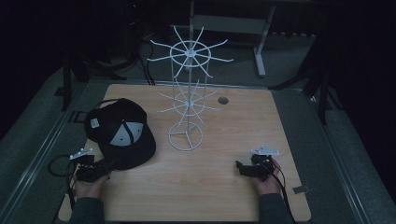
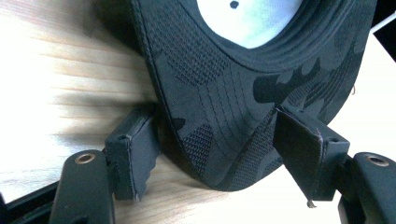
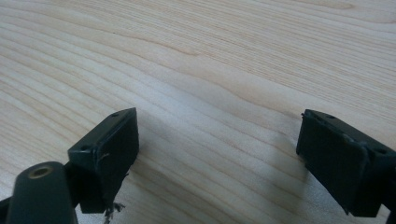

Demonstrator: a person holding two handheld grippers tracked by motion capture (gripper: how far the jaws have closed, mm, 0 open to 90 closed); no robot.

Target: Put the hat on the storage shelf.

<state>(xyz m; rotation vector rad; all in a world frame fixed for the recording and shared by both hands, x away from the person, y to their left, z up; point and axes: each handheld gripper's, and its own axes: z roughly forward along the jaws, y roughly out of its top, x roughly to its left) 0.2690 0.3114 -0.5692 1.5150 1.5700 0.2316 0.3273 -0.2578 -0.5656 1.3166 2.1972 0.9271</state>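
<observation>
Cap (image 1: pixel 120 133): laid upside down on the tabletop (image 1: pixel 210 186), at 9 o'clock of the white wire rack (image 1: pixel 188 93).
Left gripper (image 2: pixel 219 140): jaws apart, the brim (image 2: pixel 224 116) set between them, unclamped.
Right gripper (image 3: pixel 217 158): jaws apart over bare wood.

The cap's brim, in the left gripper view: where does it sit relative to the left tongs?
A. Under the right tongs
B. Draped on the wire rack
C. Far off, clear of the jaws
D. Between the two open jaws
D: the brim of the cap reaches between the spread jaws of the left tongs, on the table.
</observation>
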